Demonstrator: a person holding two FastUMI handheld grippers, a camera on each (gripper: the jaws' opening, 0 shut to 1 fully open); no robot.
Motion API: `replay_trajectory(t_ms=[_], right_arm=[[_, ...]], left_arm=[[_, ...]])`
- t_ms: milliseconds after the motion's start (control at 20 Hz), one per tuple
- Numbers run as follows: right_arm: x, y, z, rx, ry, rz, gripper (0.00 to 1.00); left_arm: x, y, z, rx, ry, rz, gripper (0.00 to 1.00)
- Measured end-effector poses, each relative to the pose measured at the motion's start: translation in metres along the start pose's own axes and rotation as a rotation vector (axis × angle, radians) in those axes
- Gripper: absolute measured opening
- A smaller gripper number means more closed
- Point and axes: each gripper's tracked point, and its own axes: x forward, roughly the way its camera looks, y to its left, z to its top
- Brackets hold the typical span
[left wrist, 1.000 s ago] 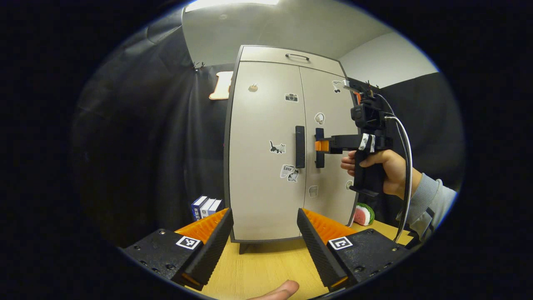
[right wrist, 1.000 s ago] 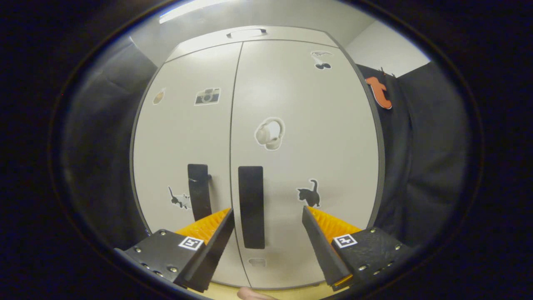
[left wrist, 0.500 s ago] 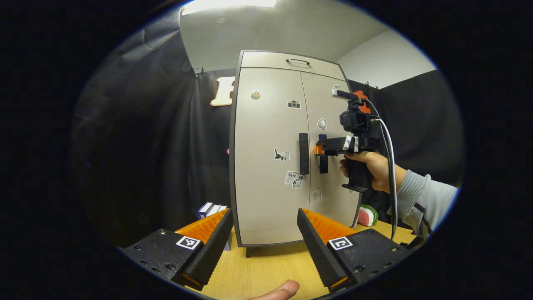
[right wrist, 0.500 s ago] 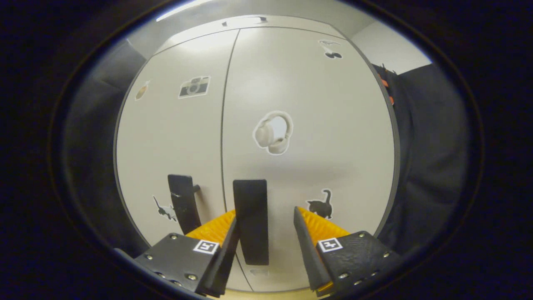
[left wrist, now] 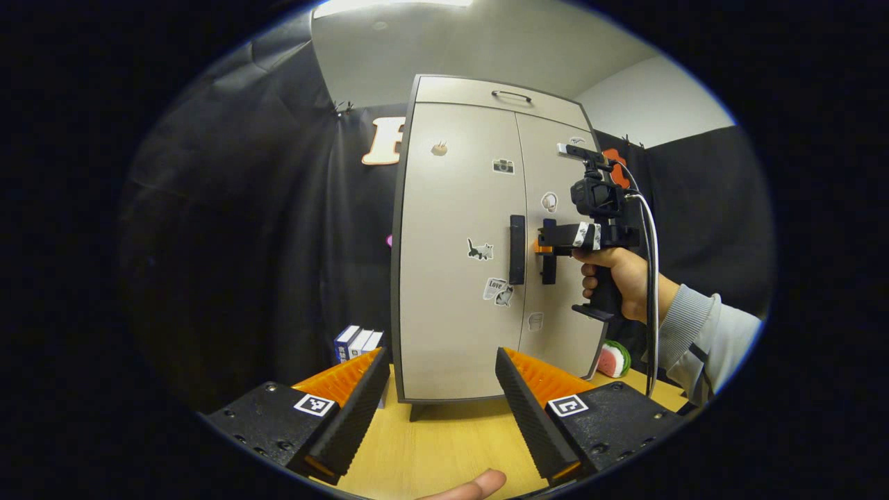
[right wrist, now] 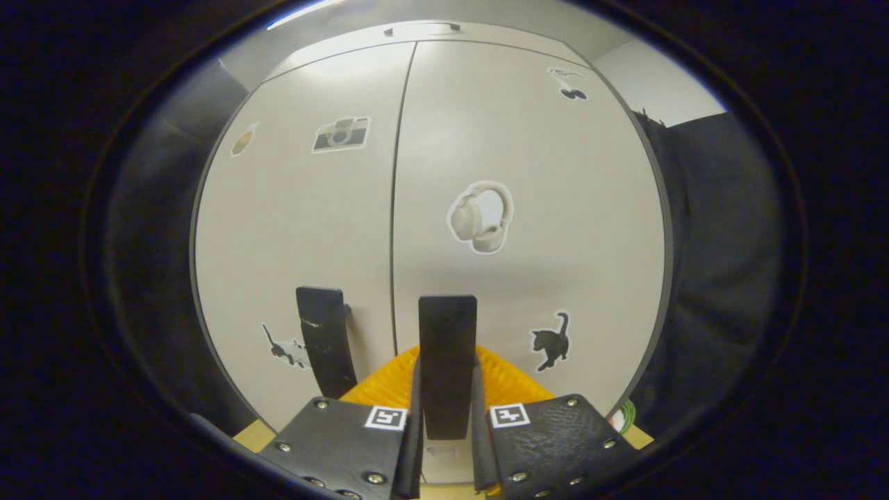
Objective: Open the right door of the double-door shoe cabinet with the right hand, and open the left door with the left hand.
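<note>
Beige, smooth-faced shoe cabinet (left wrist: 458, 278) is standing upright on a pale wood table (left wrist: 444, 444), against the booth's black cloth; both doors are sitting flush, so no opening is done as yet. Right door (right wrist: 528, 243): flat matte panel carrying stickers, with a black, slab-like upright right handle (right wrist: 448, 361). Right gripper (right wrist: 444, 417) is clamping this handle, both fingers pressing its two sides in the right gripper view; in the left gripper view the same gripper (left wrist: 549, 244) is meeting the handle, held by a hand (left wrist: 625, 274) in a grey ribbed sleeve. Judged progress: grasp made, pull of the right door remaining. Left door (left wrist: 455, 257): matching panel, its own black bar left handle (left wrist: 517, 248) just beside the centre seam, untouched. Left gripper (left wrist: 441, 389) is hovering well back over the table, fingers spread wide with nothing between them, ridged wedge-shaped pads (left wrist: 361, 410) facing inward; its whole share of the task is remaining. Nearby: small upright boxes (left wrist: 358, 342) at the cabinet's left foot, a watermelon-slice toy (left wrist: 611, 359) at its right
</note>
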Motion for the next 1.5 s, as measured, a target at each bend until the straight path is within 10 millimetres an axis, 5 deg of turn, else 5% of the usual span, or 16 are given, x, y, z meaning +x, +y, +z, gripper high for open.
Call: replay_trajectory(t_ms=[200, 250, 300, 850, 1500], right_arm=[[0.002, -0.001, -0.013, 0.003, 0.036, 0.046, 0.29], [-0.010, 0.000, -0.008, 0.006, 0.032, 0.065, 0.19], [-0.010, -0.001, -0.009, 0.016, 0.034, 0.081, 0.19], [-0.051, -0.014, -0.008, 0.044, 0.026, 0.178, 0.15], [-0.120, -0.064, -0.009, 0.036, 0.033, 0.253, 0.16]], left_arm=[[-0.005, 0.007, 0.009, -0.003, -0.016, 0.021, 0.95], [-0.006, 0.008, 0.011, 0.017, -0.022, 0.032, 0.96], [-0.008, 0.007, 0.014, 0.033, -0.027, 0.039, 0.95], [-0.031, -0.025, 0.030, 0.052, -0.048, 0.048, 0.95], [-0.038, -0.070, 0.018, 0.052, -0.021, 0.024, 0.95]])
